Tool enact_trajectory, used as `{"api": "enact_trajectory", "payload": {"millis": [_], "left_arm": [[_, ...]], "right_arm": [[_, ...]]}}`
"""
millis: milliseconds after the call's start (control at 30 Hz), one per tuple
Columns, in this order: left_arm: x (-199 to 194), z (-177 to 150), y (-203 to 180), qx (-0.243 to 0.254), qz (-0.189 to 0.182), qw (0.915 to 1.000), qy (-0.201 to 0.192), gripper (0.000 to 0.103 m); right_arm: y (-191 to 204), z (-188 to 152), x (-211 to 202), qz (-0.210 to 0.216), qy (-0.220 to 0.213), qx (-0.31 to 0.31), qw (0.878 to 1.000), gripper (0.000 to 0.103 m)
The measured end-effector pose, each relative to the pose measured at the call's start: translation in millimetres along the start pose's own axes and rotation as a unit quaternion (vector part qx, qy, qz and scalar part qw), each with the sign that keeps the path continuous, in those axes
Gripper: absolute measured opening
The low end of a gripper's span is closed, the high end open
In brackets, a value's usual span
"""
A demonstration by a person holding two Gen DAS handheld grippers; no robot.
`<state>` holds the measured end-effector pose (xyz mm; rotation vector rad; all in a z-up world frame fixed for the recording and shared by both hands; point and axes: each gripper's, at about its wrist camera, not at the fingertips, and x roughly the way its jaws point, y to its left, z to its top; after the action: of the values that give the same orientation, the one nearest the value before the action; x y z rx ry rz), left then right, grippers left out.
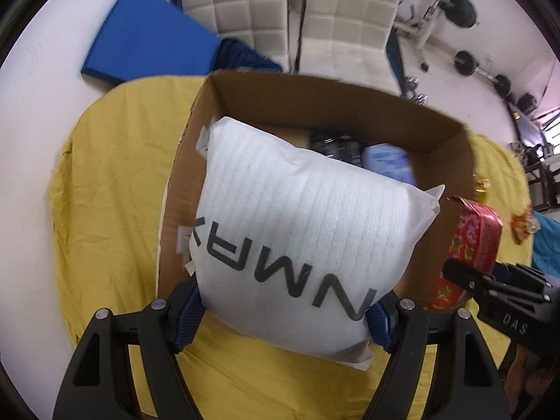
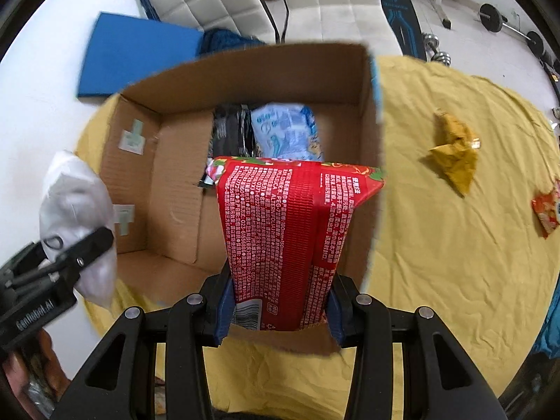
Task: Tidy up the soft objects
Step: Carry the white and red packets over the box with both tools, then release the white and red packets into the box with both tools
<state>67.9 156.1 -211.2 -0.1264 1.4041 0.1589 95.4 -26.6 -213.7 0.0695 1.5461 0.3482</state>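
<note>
Over the open cardboard box (image 2: 182,189), the left tongs (image 1: 287,311) grasp a white pillow pack (image 1: 301,231); the right tongs (image 2: 280,308) grasp a red packet (image 2: 290,227); both packs hang above the yellow-clothed bench (image 2: 455,262).

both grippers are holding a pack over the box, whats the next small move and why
Probably lower the right gripper a little and open it. Its red pack hangs over the box, just in front of the black pack and blue pack lying inside. The left gripper should wait: its white pack is bulky and suits the bare floor on the left.
</note>
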Motion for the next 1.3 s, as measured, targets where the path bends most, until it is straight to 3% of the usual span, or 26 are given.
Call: {"api": "enact_trajectory", "payload": {"millis": [300, 633, 800, 1100, 1300], "left_arm": [[86.7, 54.3, 14.8, 0.006, 0.024, 0.9975, 0.066, 0.075], [129.7, 92.8, -4.3, 0.032, 0.032, 0.9946, 0.094, 0.075], [155.1, 101.7, -9.1, 0.038, 0.024, 0.9911, 0.126, 0.077], [162.2, 101.6, -5.7, 0.041, 0.017, 0.9899, 0.135, 0.081], [157.2, 105.7, -1.6, 0.044, 0.012, 0.9886, 0.144, 0.081]], "right_arm": [[10.1, 17.9, 81.3, -0.037, 0.055, 0.013, 0.998, 0.045], [14.6, 22.1, 112.3, -0.053, 0.087, 0.032, 0.994, 0.046], [15.3, 19.7, 123.2, -0.055, 0.102, 0.038, 0.993, 0.046], [19.7, 25.5, 129.0, -0.059, 0.104, 0.048, 0.992, 0.048], [8.7, 29.3, 128.8, -0.057, 0.111, 0.057, 0.991, 0.056]]}}
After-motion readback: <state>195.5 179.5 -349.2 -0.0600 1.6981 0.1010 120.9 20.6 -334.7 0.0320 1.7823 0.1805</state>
